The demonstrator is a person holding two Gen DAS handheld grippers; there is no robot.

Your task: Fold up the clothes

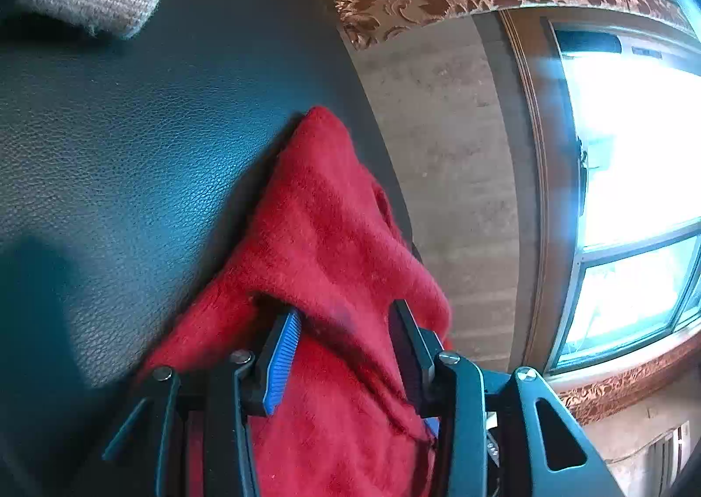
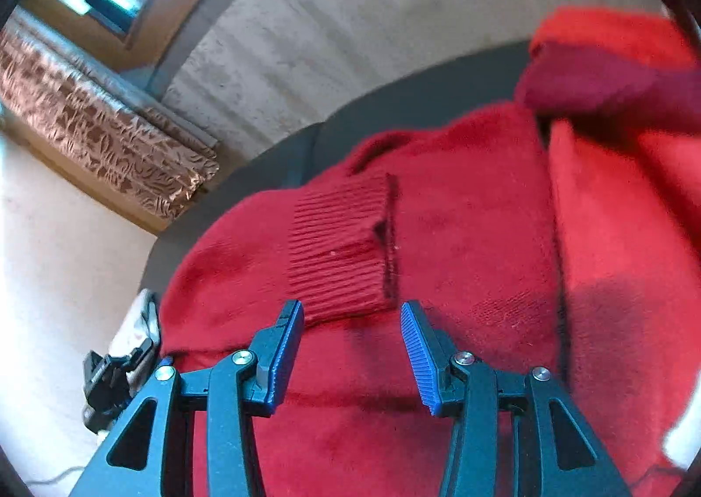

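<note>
While I watch the left hand-held gripper (image 1: pixel 346 322), its jaws stand parted with a fold of the red sweater (image 1: pixel 324 234) draped between them over the dark tabletop (image 1: pixel 131 146). My right hand-held gripper (image 2: pixel 352 313) hovers open, empty, the sweater's ribbed cuff (image 2: pixel 337 247) just ahead.

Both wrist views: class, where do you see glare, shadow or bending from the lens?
Left wrist view: the window is blown out white; a shadow falls on the dark table. Right wrist view: the table edge curves; the sweater is blurred at right.
</note>
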